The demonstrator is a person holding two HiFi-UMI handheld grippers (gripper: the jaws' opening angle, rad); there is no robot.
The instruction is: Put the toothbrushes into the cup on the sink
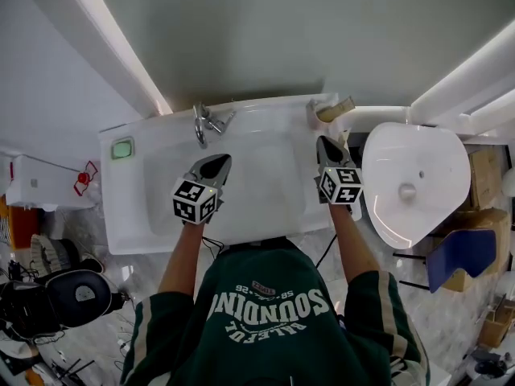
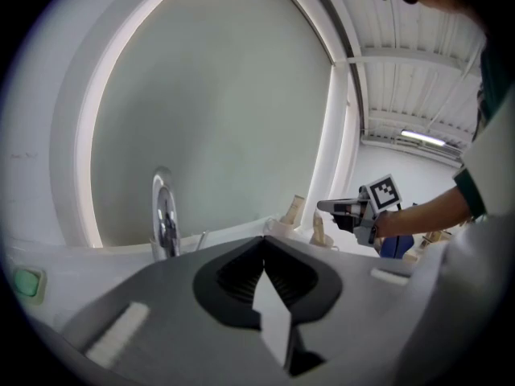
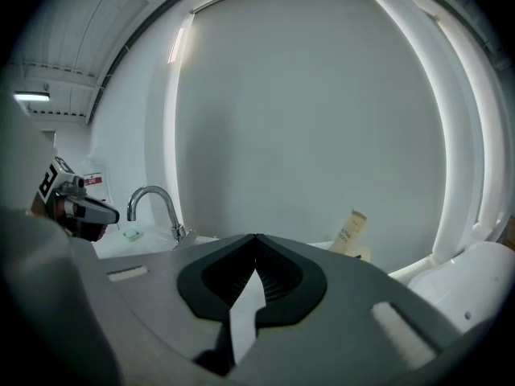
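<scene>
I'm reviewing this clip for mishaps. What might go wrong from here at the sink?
The right tongs, shut and empty, hang just in front of the cup at the back right corner of the sink. A forward nudge might tip it and the beige tube leaning there. The left tongs, also shut and empty, hover near the faucet and might strike it.

Faucet (image 1: 201,124) at sink (image 1: 257,203) back rim, centre-left; cup (image 1: 316,115) on back-right corner.
</scene>
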